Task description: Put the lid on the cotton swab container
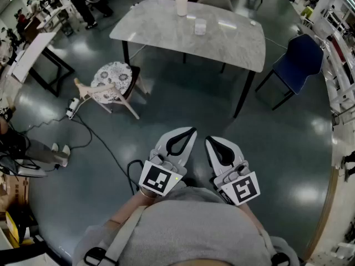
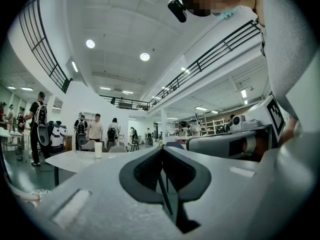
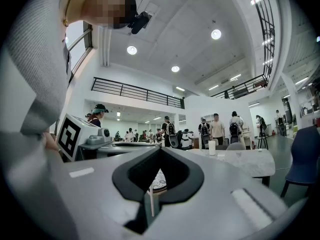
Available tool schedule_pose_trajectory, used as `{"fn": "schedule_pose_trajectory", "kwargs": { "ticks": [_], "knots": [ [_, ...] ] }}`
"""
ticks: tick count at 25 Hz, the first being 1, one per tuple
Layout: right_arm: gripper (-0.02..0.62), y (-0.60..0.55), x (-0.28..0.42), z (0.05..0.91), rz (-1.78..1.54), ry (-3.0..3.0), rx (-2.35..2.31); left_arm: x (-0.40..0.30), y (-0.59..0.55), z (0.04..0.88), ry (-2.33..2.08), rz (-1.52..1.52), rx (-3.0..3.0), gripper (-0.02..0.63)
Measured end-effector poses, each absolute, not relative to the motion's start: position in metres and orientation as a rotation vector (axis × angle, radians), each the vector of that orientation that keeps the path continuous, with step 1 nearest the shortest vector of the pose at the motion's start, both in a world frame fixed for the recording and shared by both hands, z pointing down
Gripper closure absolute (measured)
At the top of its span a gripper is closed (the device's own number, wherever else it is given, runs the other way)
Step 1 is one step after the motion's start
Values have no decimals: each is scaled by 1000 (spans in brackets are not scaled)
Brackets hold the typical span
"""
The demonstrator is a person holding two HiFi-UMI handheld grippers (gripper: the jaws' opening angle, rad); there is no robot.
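On the grey marble table (image 1: 161, 29) far ahead stand a tall white cylinder (image 1: 181, 4) and a shorter translucent container (image 1: 200, 26); which one is the lid I cannot tell. The white cylinder also shows small in the left gripper view (image 2: 98, 149) and the right gripper view (image 3: 212, 147). My left gripper (image 1: 192, 131) and right gripper (image 1: 209, 141) are held side by side close to the body, well short of the table. Both point level, jaws shut, with nothing between them (image 2: 162, 150) (image 3: 160, 150).
A stool with a patterned round seat (image 1: 112, 75) stands left of the table, a blue chair (image 1: 302, 57) to its right, another chair (image 1: 215, 0) behind it. A power strip (image 1: 72, 107) and cable lie on the dark floor. Several people stand in the background.
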State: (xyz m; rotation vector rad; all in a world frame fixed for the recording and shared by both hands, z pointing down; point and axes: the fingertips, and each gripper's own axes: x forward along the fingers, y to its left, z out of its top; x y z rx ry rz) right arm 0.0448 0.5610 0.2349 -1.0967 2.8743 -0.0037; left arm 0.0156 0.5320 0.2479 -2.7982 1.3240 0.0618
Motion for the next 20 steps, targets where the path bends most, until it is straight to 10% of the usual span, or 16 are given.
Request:
{"fn": "schedule_pose_trajectory", "kwargs": {
  "ticks": [20],
  "knots": [
    [594, 545, 19, 242, -1, 2899, -1159, -12, 516, 256, 1335, 67, -2840, 609]
  ]
}}
